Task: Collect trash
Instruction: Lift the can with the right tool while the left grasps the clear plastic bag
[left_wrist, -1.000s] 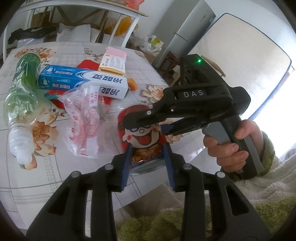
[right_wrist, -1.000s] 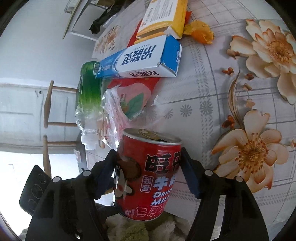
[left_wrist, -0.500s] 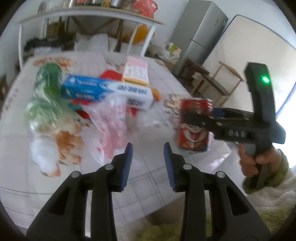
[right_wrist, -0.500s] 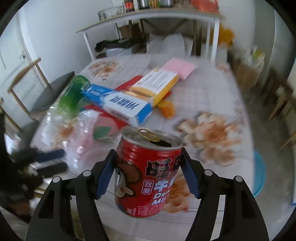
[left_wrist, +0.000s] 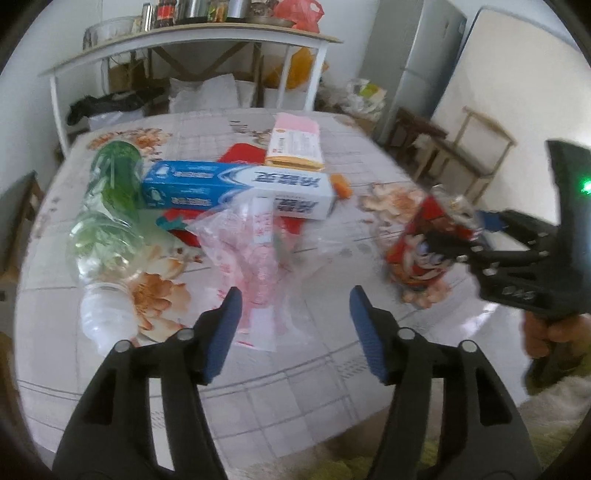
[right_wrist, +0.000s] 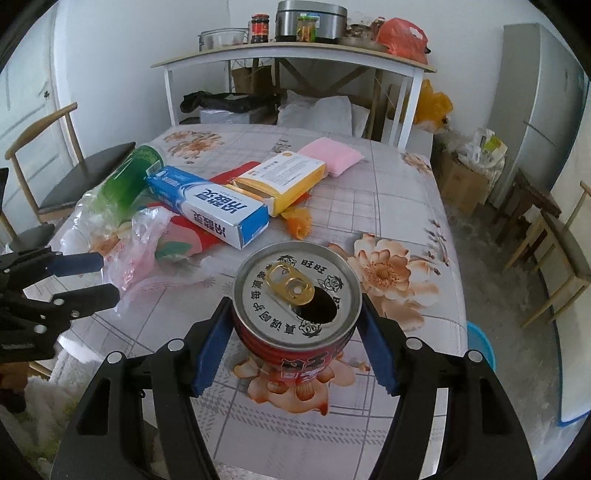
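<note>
My right gripper (right_wrist: 295, 332) is shut on a red drink can (right_wrist: 297, 295), whose opened silver top faces the camera above the floral tablecloth (right_wrist: 406, 206). The left wrist view shows that can (left_wrist: 424, 251) blurred and tilted at the right, held in the right gripper (left_wrist: 461, 240). My left gripper (left_wrist: 295, 325) hangs over a clear plastic bag (left_wrist: 258, 258); its jaws are opening with nothing between them. Seen from the right wrist, the left gripper (right_wrist: 105, 278) sits at the bag's near edge (right_wrist: 140, 243).
On the table lie a blue-and-white toothpaste box (left_wrist: 236, 188), a green plastic bottle (left_wrist: 107, 218), a yellow box (left_wrist: 295, 147), a pink pack (right_wrist: 330, 155) and orange peel (right_wrist: 299, 221). Chairs stand on both sides. A blue bin (right_wrist: 480, 347) is on the floor at the right.
The can left my left gripper's jaws and went right and up in the right gripper, turning upright. My left jaws have since spread wider over the plastic bag.
</note>
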